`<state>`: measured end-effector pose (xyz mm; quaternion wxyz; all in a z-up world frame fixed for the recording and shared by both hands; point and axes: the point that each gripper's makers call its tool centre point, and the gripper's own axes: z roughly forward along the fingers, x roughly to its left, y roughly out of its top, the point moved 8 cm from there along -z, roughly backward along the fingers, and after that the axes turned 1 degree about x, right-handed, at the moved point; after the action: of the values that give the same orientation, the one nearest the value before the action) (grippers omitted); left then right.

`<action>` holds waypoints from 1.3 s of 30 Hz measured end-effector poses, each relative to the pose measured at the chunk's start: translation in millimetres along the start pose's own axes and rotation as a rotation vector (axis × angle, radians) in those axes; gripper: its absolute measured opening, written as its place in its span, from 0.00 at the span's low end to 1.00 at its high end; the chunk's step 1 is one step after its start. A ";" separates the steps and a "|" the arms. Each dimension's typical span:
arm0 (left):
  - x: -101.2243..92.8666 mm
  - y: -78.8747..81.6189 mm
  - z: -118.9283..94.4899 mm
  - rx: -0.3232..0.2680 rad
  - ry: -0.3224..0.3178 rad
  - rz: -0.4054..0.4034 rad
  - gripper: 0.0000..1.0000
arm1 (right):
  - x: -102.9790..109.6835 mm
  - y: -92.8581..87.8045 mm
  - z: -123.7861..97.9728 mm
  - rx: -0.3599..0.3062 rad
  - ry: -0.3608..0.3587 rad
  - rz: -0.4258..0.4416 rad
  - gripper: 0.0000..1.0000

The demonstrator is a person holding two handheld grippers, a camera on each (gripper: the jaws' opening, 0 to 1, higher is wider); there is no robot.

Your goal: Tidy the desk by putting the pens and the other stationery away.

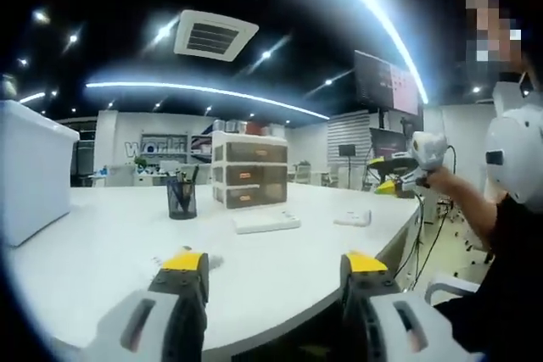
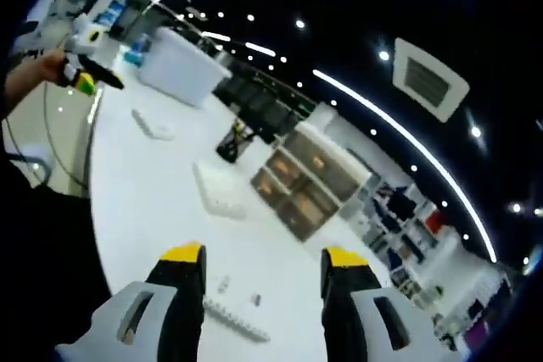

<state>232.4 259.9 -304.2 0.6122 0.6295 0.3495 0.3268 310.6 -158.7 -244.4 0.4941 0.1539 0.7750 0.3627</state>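
Observation:
A black mesh pen holder (image 1: 181, 197) with several pens in it stands on the white desk (image 1: 102, 252), next to a small drawer unit (image 1: 249, 174). A flat white case (image 1: 266, 222) and a small white item (image 1: 352, 218) lie in front of them. My left gripper (image 1: 276, 273) hovers open over the desk's near edge, nothing between its jaws. My right gripper (image 2: 263, 264) is open too, above small loose bits (image 2: 254, 298) and a long white strip (image 2: 233, 320). The right gripper view also has the pen holder (image 2: 227, 148), the white case (image 2: 216, 192) and the drawer unit (image 2: 301, 180).
A large white box (image 1: 30, 167) stands at the desk's left end. A person's hand holds the right gripper (image 1: 411, 167) off the desk's right edge. The left gripper (image 2: 85, 74) is held beyond the far edge. Another white item (image 2: 153, 125) lies near the box (image 2: 178, 65).

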 end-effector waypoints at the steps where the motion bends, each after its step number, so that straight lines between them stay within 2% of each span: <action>1: 0.2 -0.4 -0.4 0.000 0.001 -0.002 0.62 | -0.1 0.3 1.0 0.002 0.000 -0.004 0.50; 5: 1.8 -0.3 -3.2 0.004 0.004 0.000 0.62 | -2.8 4.6 14.2 0.021 -0.002 -0.064 0.50; 10: 3.8 3.4 -6.4 -0.009 0.005 -0.001 0.63 | -7.5 14.6 32.4 0.043 -0.039 -0.206 0.49; 17: 3.0 3.6 -9.9 -0.011 -0.002 0.000 0.63 | -17.2 29.6 58.3 0.028 -0.066 -0.272 0.47; 19: 3.2 3.5 -10.7 -0.012 -0.003 0.002 0.63 | -22.0 34.1 66.3 0.017 -0.074 -0.264 0.45; 22: 5.4 4.4 -12.9 -0.015 0.001 0.002 0.63 | -34.4 37.5 82.7 0.012 -0.092 -0.297 0.41; 28: 8.1 5.5 -15.8 -0.018 0.008 0.004 0.63 | -49.1 40.9 110.3 0.025 -0.124 -0.370 0.39; 33: 9.9 4.8 -17.5 -0.019 0.013 0.001 0.63 | -51.5 45.9 131.5 0.042 -0.126 -0.435 0.34; 39: 10.9 4.0 -17.9 -0.015 0.013 0.002 0.62 | -57.2 53.2 150.4 0.051 -0.123 -0.461 0.32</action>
<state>223.5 278.7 -299.8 0.6145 0.6229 0.3503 0.3341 462.7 -94.5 -206.3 0.6062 0.0070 0.7669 0.2105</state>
